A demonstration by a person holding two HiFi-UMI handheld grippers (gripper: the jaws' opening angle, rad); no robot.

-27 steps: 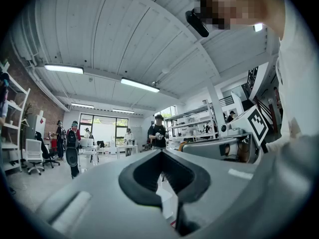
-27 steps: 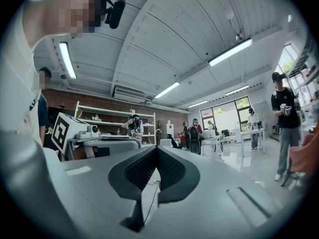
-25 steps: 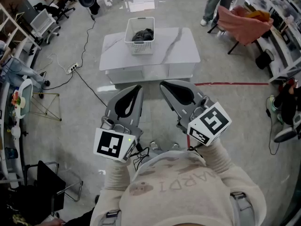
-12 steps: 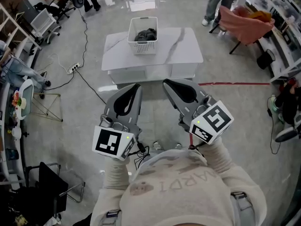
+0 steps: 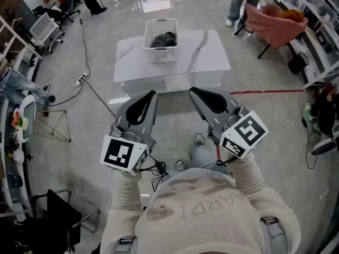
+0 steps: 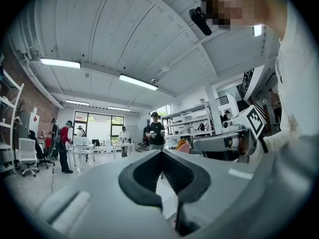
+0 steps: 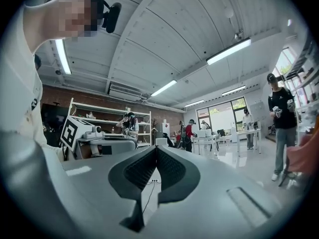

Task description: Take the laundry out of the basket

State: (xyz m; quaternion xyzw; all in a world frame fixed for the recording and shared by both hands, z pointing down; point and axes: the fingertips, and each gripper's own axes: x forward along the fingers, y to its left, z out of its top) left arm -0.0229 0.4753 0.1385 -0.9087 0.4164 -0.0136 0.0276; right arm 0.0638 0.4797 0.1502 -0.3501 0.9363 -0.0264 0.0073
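Well short of tabletop [image 5: 207, 54], left gripper [image 5: 152, 93], right gripper [image 5: 193, 91] empty, jaws pressed together; best step closer, open wide over basket [image 5: 161, 54], pinch laundry [image 5: 162, 38].

Probably a lab or workshop hall, shelving racks [image 7: 107, 114], work tables [image 6: 102, 146], office chairs [image 5: 43, 26], power strip [image 5: 81, 78] on floor [image 5: 69, 157]

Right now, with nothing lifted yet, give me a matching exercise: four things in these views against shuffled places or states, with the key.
Things:
1. basket
2. laundry
3. right gripper
4. power strip

Places or states:
A. on the floor, left of the table in the head view
B. shut, empty
C. inside the basket
D. on the table, toward its far edge

Pairs: 1-D, 2-C, 3-B, 4-A
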